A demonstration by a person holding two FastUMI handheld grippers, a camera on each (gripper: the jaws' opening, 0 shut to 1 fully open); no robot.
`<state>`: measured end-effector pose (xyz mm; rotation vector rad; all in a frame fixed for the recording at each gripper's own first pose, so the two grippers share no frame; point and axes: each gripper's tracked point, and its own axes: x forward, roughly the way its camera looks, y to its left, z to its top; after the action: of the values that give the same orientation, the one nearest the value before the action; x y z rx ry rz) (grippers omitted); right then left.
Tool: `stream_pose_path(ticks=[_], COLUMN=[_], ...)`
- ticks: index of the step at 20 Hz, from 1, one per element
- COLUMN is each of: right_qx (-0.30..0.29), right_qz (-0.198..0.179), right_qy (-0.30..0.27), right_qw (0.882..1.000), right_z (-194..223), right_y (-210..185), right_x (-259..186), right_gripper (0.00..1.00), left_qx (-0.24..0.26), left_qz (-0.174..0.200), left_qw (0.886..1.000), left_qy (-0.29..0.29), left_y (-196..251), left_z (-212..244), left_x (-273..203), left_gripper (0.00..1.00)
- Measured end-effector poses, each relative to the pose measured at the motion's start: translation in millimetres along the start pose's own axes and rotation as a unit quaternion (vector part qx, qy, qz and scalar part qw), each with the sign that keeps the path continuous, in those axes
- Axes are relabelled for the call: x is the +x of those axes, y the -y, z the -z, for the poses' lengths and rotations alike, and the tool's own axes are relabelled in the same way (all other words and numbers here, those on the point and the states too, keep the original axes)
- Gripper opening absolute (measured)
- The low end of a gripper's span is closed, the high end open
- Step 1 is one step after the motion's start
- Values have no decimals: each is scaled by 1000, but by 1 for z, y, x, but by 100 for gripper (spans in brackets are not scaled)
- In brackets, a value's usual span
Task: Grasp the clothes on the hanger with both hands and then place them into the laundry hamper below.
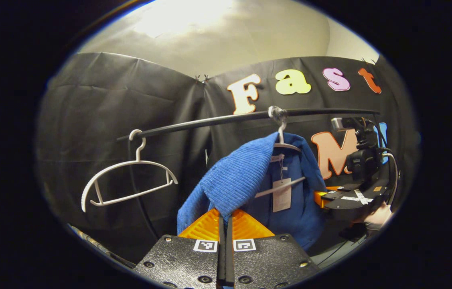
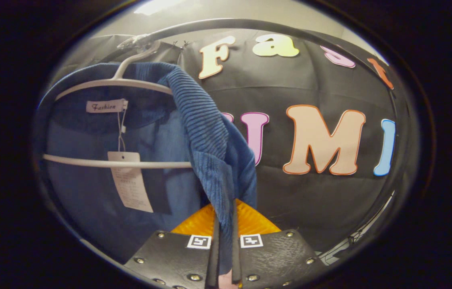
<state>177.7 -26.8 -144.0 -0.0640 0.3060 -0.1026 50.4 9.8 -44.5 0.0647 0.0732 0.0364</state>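
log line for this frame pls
phase: grasp on hanger | left gripper: shut on garment | right gripper: shut on garment | garment on hanger, on rail | spare hanger bare

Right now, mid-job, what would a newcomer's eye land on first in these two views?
First the blue ribbed garment, draped on a white hanger under the black rail, with the left gripper shut on its near fold. In the right gripper view, the right gripper pinches another hanging edge, beside a paper tag. An empty white hanger hangs further left on the rail.
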Motion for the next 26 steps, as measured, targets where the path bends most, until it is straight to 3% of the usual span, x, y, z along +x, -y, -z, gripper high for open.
stream_pose_path(ticks=[15, 26], right_qx=[26, 29], right_qz=[45, 53], right_qy=[45, 77], right_qw=[998, 995], right_z=[-45, -73], right_y=[58, 73], right_x=[13, 26], right_gripper=[12, 12], left_qx=[-4, -32], left_qz=[-12, 39], left_qw=[999, 998], left_qy=[35, 37], left_y=[-24, -29], left_z=[-49, -73], left_x=[-3, -2], left_gripper=[0, 0])
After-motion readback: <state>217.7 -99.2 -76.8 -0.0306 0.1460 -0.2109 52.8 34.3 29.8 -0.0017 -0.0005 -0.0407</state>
